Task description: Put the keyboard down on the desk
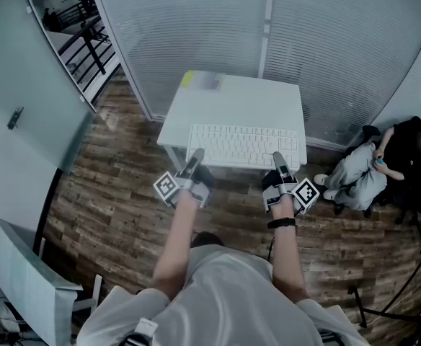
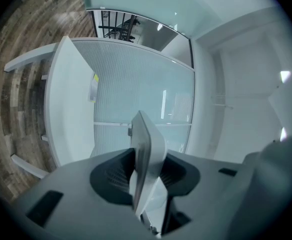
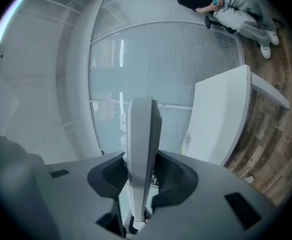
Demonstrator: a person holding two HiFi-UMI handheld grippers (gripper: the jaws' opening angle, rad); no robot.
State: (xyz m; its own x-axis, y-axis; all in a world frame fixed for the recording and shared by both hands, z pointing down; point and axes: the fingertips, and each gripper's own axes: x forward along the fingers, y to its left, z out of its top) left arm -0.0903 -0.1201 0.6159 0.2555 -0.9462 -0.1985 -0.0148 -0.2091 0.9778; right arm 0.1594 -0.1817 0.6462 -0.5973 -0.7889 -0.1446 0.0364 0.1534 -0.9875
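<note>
A white keyboard [image 1: 243, 146] lies flat over the near part of the white desk [image 1: 232, 101], its front edge overhanging toward me. Whether it rests on the top I cannot tell. My left gripper [image 1: 195, 158] is shut on the keyboard's near left edge. My right gripper [image 1: 277, 160] is shut on its near right edge. In the left gripper view the keyboard [image 2: 148, 151] stands edge-on, pinched by the left gripper [image 2: 145, 173]. The right gripper view shows the keyboard [image 3: 141, 144] the same way in the right gripper [image 3: 138, 173].
A yellow note [image 1: 189, 78] lies at the desk's far left corner. A ribbed glass wall [image 1: 318, 34] stands behind the desk. A person [image 1: 365, 171] sits low at the right. A white panel [image 1: 23, 280] stands at the lower left on the wood floor [image 1: 109, 207].
</note>
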